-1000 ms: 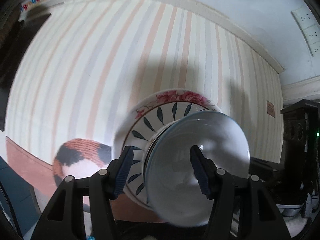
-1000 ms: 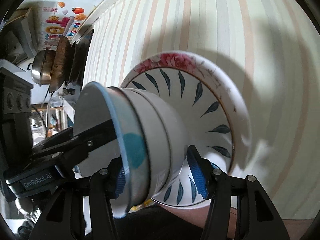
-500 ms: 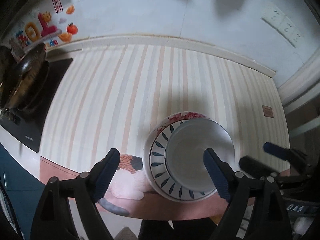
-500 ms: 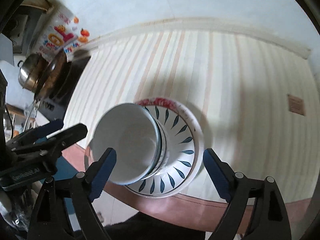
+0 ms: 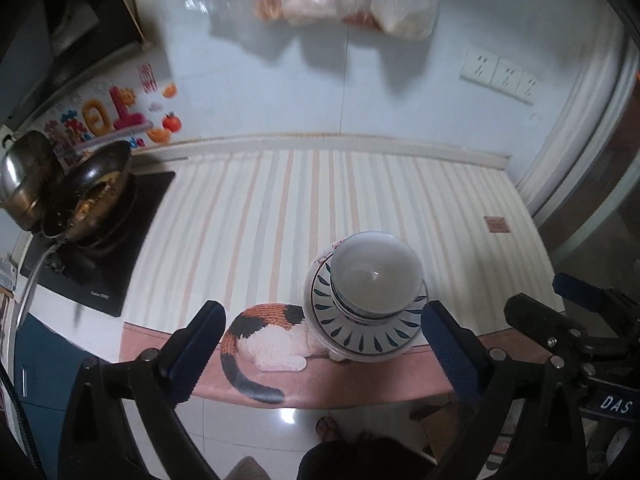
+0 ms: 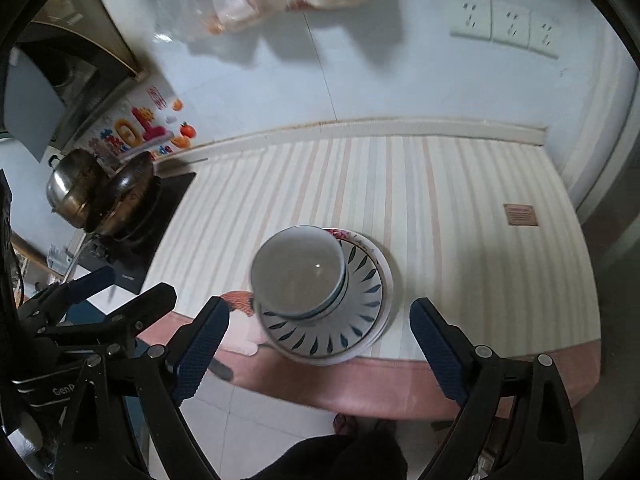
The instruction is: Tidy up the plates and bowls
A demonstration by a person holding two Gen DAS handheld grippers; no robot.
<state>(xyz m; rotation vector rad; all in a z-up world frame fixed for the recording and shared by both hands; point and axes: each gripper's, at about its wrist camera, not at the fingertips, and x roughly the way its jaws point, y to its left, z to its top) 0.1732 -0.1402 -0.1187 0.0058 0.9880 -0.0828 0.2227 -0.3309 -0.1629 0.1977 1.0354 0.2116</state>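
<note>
Both grippers, left [image 5: 320,346] and right [image 6: 318,344], opening, empty; probably check the bowls [image 6: 298,270] sit centred on the plates [image 6: 368,300] near the table's [image 6: 460,240] front edge.

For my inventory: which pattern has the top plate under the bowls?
Dark blue leaf marks on white plate, clearest in right wrist view.

Dim, bluish indoor light, soft shadows on wall [image 5: 280,92], glare spot on floor tile [image 5: 289,415], heavy fisheye bending, dark vignetted corners, slight motion blur.
</note>
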